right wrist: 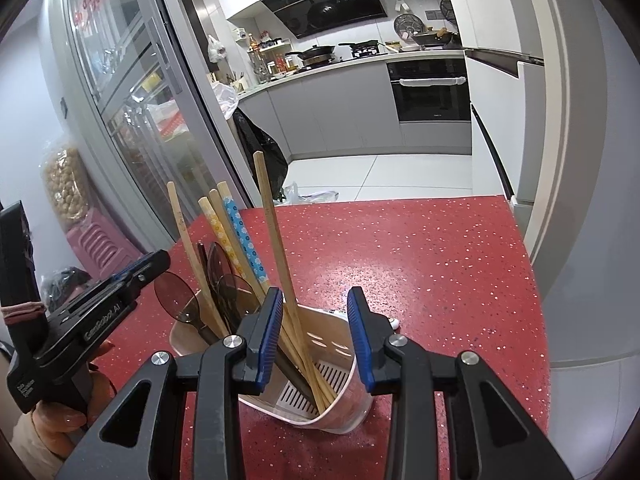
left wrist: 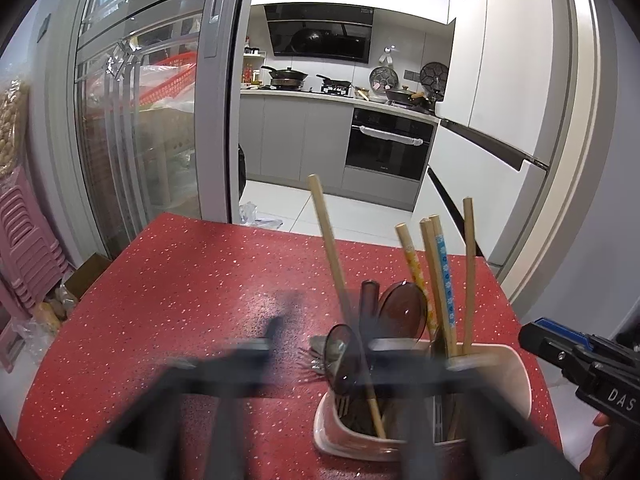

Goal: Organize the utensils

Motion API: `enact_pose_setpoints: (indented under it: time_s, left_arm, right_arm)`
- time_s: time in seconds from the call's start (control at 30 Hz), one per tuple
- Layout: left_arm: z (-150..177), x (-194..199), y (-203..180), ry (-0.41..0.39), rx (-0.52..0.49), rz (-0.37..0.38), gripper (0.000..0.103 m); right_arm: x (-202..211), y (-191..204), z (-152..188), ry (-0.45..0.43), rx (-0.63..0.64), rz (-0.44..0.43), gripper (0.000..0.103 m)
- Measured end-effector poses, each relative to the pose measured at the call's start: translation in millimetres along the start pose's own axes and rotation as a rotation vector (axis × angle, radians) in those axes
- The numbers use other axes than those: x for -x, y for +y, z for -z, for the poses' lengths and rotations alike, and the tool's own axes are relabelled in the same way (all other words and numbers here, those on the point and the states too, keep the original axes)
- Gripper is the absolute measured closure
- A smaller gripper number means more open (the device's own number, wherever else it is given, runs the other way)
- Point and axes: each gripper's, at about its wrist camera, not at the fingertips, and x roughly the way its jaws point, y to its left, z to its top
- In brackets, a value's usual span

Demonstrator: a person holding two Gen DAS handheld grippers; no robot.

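On the red table (left wrist: 180,280) the left-wrist view shows the left gripper (left wrist: 352,360) blurred and spread wide at the utensil holder (left wrist: 504,376), a chopstick (left wrist: 340,276) apparently just deposited; the right-wrist view shows the right gripper (right wrist: 316,332) part-open, empty, astride the holder rim, so next fetch a remaining utensil.

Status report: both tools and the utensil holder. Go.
Left tool open, empty. Right tool open above holder. Chopsticks, spoons standing inside. Nothing blocking.

two wrist fisheyes, close above the shared utensil holder (left wrist: 496,376) (right wrist: 340,400), facing the kitchen
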Motion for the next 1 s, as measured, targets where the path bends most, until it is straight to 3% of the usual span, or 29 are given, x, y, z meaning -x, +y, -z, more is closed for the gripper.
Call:
enact_pose_setpoints:
  time_s: [0.07,0.23,0.3,0.37,0.47,0.7,1.0]
  left_arm:
    - [1,2,1,-0.044,-0.005,-0.016,0.0]
    - [6,-7,6,-0.035,-0.012,-0.025,0.0]
    - [9,-8,9,-0.035,-0.016,-0.029,0.0]
    - [11,-7,11,-0.035,-0.021,-0.035,0.0]
    - [16,-6,12,-0.036,-0.031,-0.038,0.0]
    - [32,16,9,-0.04,-0.061,-0.027,0.0]
    - [61,49,10,-0.06,-0.09,-0.022,0.0]
  right_arm:
    - [1,0,1,0.002,-0.002,0.007,0.067]
    - [2,0,4,0.015,-0.013,0.035,0.06]
    - [5,2,5,0.005,-0.006,0.053,0.045]
    - [11,4,7,-0.018,0.005,0.073,0.011]
    - [24,9,11,-0.067,0.016,0.103,0.002]
    - [42,20,23,-0.116,0.042,0.152,0.0]
    - [56,32,52,-0.101,0.038,0.204,0.0]
